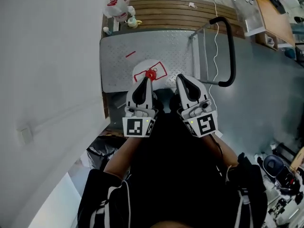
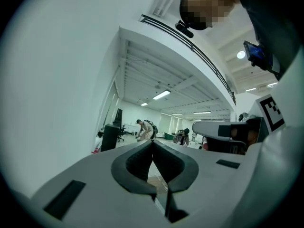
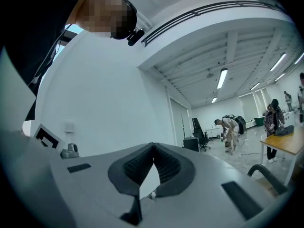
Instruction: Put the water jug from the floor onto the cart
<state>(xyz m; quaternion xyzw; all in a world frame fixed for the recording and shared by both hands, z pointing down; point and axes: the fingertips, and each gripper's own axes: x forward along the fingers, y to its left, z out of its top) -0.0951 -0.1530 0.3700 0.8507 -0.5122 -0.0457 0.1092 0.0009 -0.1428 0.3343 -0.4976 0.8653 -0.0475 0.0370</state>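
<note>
The water jug (image 1: 160,70), pale with red markings and a red cap (image 1: 151,74), stands on the near end of the cart's grey metal deck (image 1: 118,65). In the head view my left gripper (image 1: 145,79) hangs above the jug, its tip over the cap, and shows no grip on it. My right gripper (image 1: 182,77) is beside it, just right of the jug. Both point level. In the left gripper view the left gripper (image 2: 152,142) has its jaws pressed together on nothing. The right gripper (image 3: 153,146) is likewise shut and empty.
The cart's black handle (image 1: 231,46) rises at its right side, with a white cable hanging by it. More jugs (image 1: 117,4) stand on wooden slats (image 1: 180,13) beyond the cart. A white wall runs along the left. People (image 2: 145,128) work far across the room.
</note>
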